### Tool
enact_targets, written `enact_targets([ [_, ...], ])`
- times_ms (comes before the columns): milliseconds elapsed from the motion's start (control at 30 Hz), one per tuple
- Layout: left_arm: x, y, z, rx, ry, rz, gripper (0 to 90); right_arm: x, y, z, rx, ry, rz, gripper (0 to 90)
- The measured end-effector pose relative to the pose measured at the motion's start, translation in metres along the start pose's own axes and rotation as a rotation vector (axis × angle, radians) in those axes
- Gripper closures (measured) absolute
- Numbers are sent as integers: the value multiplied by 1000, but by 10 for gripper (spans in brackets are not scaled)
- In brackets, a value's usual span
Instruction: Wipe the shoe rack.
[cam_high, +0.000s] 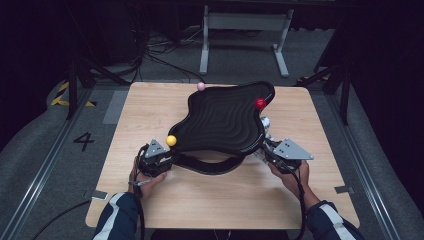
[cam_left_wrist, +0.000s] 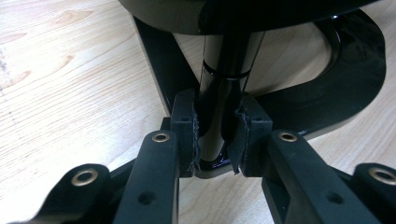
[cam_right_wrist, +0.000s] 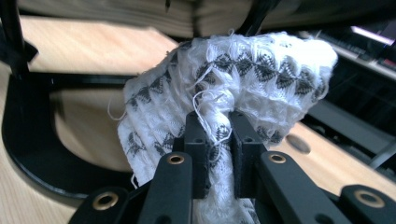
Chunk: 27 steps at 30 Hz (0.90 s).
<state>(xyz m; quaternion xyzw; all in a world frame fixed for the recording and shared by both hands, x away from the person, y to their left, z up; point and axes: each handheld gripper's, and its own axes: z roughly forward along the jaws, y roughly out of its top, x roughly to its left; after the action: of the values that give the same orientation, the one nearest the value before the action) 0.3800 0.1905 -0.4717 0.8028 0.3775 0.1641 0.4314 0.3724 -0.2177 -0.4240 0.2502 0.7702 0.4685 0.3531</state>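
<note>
A black wavy tray (cam_high: 222, 120) stands raised on a black curved base (cam_high: 210, 166) on the wooden table. Three balls sit at its rim: yellow (cam_high: 171, 140), pink (cam_high: 201, 86) and red (cam_high: 260, 103). My left gripper (cam_high: 170, 156) is at the tray's near left corner. In the left gripper view it (cam_left_wrist: 217, 137) is shut on a black upright post (cam_left_wrist: 224, 70) of the stand. My right gripper (cam_high: 265, 146) is at the tray's near right side. It (cam_right_wrist: 217, 135) is shut on a white knitted cloth (cam_right_wrist: 233, 79) with a black pattern, and a bit of the cloth (cam_high: 265, 122) shows beside the tray.
The light wooden table (cam_high: 150, 110) has bare surface left, right and in front of the tray. A white table frame (cam_high: 245, 30) and cables lie on the floor beyond. Both forearms come in from the near edge.
</note>
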Motion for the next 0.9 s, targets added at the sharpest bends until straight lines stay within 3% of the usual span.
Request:
enact_targets([
  [133, -4, 1, 0, 11, -12, 20, 732, 5, -16, 17, 127, 60, 3, 801],
  [200, -5, 1, 1, 13, -20, 27, 732, 7, -22, 25, 185, 71, -22, 799],
  [267, -7, 1, 1, 15, -32, 37, 732, 7, -28, 29, 202, 88, 13, 799],
  [333, -9, 1, 1, 18, -37, 45, 732, 9, -31, 33, 232, 90, -1, 800],
  [600, -15, 2, 2, 26, -23, 48, 731, 11, -37, 39, 253, 113, 22, 801],
  [900, -25, 1, 0, 36, -44, 59, 726, 13, -39, 38, 277, 112, -18, 800],
])
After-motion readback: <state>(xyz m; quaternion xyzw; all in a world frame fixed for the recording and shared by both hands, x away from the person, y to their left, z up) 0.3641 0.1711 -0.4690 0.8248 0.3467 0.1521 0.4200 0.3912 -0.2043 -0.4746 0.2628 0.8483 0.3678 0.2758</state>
